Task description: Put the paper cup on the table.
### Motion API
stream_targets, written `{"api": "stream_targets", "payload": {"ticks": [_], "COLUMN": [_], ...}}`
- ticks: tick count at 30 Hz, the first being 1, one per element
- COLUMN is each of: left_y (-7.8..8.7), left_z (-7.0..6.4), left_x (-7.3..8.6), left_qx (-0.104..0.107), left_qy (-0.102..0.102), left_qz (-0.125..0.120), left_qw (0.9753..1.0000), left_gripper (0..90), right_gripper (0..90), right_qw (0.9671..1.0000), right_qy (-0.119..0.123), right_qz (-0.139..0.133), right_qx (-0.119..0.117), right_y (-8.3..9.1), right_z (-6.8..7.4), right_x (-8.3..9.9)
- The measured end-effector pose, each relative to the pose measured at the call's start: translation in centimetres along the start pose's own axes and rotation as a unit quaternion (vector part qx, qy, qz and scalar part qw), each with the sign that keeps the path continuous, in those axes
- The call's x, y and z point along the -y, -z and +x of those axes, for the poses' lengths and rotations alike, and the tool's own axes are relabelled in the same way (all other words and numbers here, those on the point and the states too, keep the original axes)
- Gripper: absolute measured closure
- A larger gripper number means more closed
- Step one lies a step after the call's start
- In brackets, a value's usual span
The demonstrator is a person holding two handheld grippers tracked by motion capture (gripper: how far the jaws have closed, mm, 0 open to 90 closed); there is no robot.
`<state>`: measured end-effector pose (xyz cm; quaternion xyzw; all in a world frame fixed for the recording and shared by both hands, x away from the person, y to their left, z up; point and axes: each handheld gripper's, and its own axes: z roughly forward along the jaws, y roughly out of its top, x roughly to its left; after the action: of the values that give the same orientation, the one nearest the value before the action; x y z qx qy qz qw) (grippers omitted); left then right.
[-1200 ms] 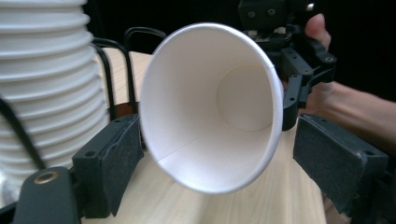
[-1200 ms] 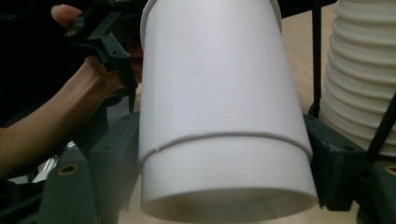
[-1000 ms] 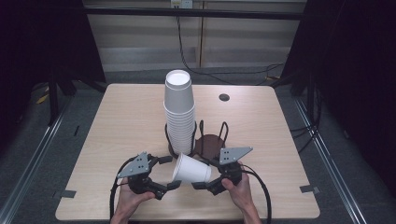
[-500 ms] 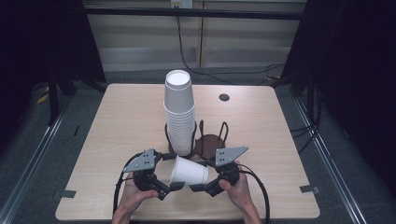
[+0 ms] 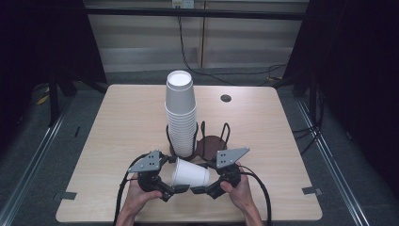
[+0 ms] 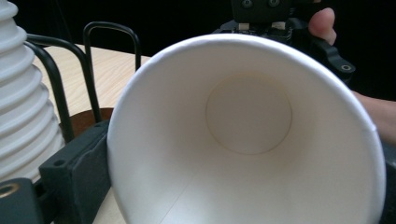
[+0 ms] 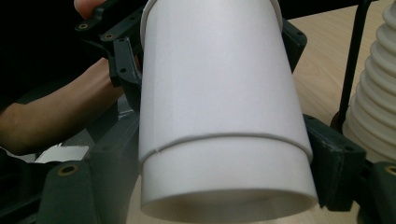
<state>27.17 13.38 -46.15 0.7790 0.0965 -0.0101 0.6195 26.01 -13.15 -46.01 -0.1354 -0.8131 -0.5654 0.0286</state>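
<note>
A white paper cup (image 5: 189,173) lies on its side just above the table's front, held between both grippers. Its open mouth (image 6: 247,140) faces my left gripper (image 5: 178,182). The left gripper's jaws sit at either side of the rim, shut on it. The cup's base end (image 7: 224,186) points at my right gripper (image 5: 200,182), whose jaws press both sides of the cup wall. A thin line rings the cup near its base. Directly behind stands a tall stack of white cups (image 5: 180,113) in a black wire holder (image 5: 211,143).
The holder has a round brown base and upright wire loops, with the stack in its left half. A small dark hole (image 5: 226,98) sits at the table's back right. Bare wood lies to the left and right. Cables trail off the front edge.
My left gripper has moved right, up to the cup's mouth end. The cup and right gripper have shifted slightly left and toward the front edge.
</note>
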Motion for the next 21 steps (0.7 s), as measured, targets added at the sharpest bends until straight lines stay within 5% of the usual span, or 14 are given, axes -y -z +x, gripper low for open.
{"api": "stream_targets", "payload": {"ticks": [15,21], "left_y": [0.53,0.76], "left_z": [0.17,0.17], "left_x": [-0.72,-0.78], "left_qx": [0.006,-0.007], "left_qy": [0.0,0.001], "left_qz": [0.002,0.012], "left_qw": [1.0,0.9999], "left_gripper": [9.8,10.3], "right_gripper": [18.8,12.7], "right_qw": [0.9999,0.9998], "right_qy": [-0.004,-0.007], "right_qz": [-0.011,-0.017], "right_qx": [-0.002,0.005], "right_y": [-0.37,-0.28], "right_z": [-0.35,-0.43], "right_x": [0.18,0.2]}}
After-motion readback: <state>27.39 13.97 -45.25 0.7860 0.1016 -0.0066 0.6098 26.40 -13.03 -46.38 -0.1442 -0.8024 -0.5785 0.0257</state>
